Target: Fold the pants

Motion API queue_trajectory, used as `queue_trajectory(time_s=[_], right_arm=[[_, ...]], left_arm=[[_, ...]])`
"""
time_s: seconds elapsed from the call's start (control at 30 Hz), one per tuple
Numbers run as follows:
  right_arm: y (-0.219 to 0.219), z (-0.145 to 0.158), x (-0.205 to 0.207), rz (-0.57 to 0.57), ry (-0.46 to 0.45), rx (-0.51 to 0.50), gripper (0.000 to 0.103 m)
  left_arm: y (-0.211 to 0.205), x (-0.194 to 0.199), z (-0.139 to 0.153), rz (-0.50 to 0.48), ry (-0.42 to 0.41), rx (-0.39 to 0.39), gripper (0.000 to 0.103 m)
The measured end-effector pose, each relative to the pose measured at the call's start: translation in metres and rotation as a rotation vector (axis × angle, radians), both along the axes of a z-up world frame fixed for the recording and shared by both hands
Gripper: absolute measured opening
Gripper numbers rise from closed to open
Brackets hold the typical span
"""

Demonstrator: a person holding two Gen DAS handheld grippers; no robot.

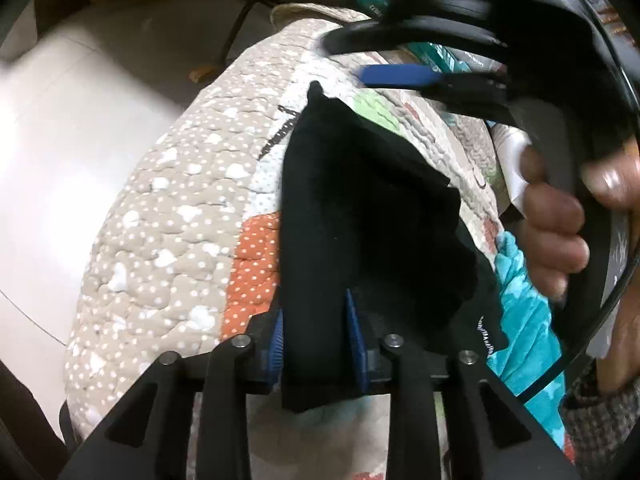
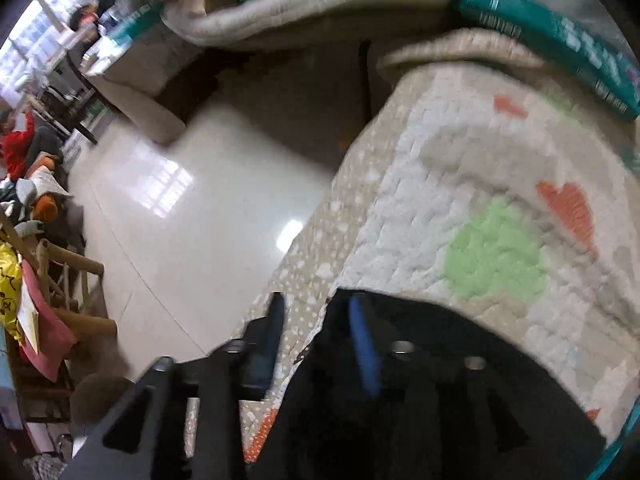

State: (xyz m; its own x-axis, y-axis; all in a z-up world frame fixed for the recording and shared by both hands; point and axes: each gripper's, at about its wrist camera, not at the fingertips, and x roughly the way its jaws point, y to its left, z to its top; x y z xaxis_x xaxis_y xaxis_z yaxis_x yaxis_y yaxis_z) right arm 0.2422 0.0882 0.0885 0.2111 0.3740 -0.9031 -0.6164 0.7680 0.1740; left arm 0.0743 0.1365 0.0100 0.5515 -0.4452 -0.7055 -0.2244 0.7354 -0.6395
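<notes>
- On the far left lies the pale floor (image 1: 80,160); the quilt (image 1: 168,220) drapes over the raised surface we work on, giving the cloth a soft, flat bed.
- Our left gripper (image 1: 316,344) stands over the quilt's near part. Its blue pads (image 1: 354,332) sit either side of a band of the black pants (image 1: 360,208), the jaws fairly narrow. The cloth runs between them, and we judge the pads are on it, holding that end so the fold keeps its line.
- The pants lie in a dark, partly doubled heap on the quilt, one pointed corner reaching away from us towards the far edge.
- To the right, a hand (image 1: 552,220) grips the handle of our right gripper (image 1: 400,76), which passes above the pants.
- In the right wrist view the right gripper (image 2: 320,332) has its jaws about half apart: one finger is over the quilt, the other over black cloth, nothing pinched between them. We judge it has let go to leave the fold lying.
- A teal cloth (image 1: 520,320) lies just beside the pants, at their right.
</notes>
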Motion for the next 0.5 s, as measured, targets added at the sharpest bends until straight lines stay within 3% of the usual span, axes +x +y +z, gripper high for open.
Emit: queue_trajectory(time_s=[0.1,0.2,0.33,0.47,0.5], right_arm=[[-0.064,0.03,0.0,-0.131,-0.061,0.034,0.055],[-0.131,0.04,-0.015,-0.253,-0.095,0.048,0.055],[-0.184,0.011,-0.047,-0.336,-0.029,0.121,0.055],[-0.181,-0.032,-0.07,-0.366,0.038,0.18,0.055],[-0.177,-0.043,-0.074,-0.367,0.064,0.204,0.049]], left_arm=[[0.009,-0.008,0.014,0.032,-0.059,0.012,0.036],[0.018,-0.015,0.028,0.092,-0.118,0.052,0.046],[0.036,-0.015,0.022,0.178,-0.085,0.085,0.052],[0.035,-0.011,0.011,0.202,-0.043,0.12,0.052],[0.032,-0.011,0.01,0.199,-0.042,0.137,0.052]])
